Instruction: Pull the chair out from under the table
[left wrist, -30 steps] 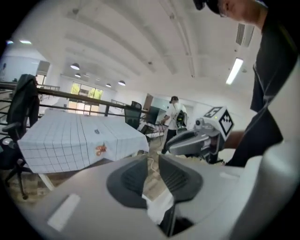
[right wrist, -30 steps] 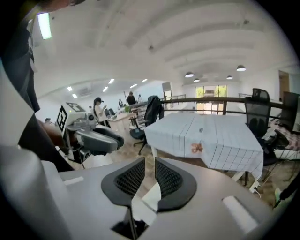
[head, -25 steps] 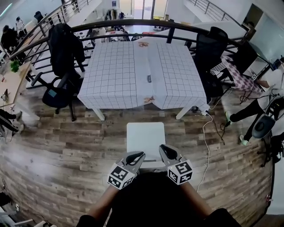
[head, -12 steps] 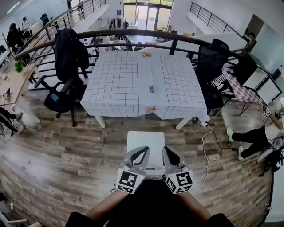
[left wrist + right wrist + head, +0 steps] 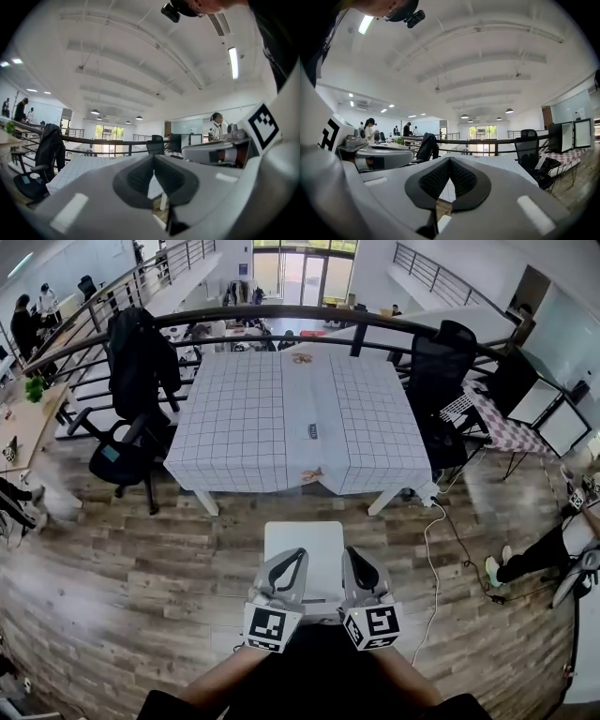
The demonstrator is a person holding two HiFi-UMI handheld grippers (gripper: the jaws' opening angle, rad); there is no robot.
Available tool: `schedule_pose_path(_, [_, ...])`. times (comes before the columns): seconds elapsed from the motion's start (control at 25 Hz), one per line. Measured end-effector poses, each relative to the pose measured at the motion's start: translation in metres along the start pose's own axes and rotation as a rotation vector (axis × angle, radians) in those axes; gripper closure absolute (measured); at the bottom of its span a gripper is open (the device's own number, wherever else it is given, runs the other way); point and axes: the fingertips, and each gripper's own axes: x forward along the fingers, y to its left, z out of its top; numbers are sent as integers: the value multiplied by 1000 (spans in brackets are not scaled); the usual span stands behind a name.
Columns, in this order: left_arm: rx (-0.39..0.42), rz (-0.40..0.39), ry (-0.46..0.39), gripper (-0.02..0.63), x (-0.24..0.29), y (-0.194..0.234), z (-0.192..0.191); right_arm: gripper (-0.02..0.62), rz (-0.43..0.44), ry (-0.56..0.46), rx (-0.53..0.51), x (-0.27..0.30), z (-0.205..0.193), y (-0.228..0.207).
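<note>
Fingers (image 5: 136, 178) together, near white chair (image 5: 303, 538).

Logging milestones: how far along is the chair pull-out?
Done: white chair stands clear of the table, floor showing between them. In hand: nothing; left tool and right tool are shut, empty, over its near edge. Left: apparently nothing.

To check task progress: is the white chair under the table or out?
Out. The white chair stands clear of the table, with bare wooden floor between them.
</note>
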Motion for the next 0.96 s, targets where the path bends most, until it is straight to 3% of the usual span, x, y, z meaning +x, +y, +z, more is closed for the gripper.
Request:
schedule_pose_path(0.68, [12, 31, -11, 595, -7, 3, 2, 598, 19, -42, -9, 12, 6, 17])
schedule_pose_path(0.96, [74, 30, -49, 596, -10, 6, 12, 598, 46, -37, -4, 16, 9, 29])
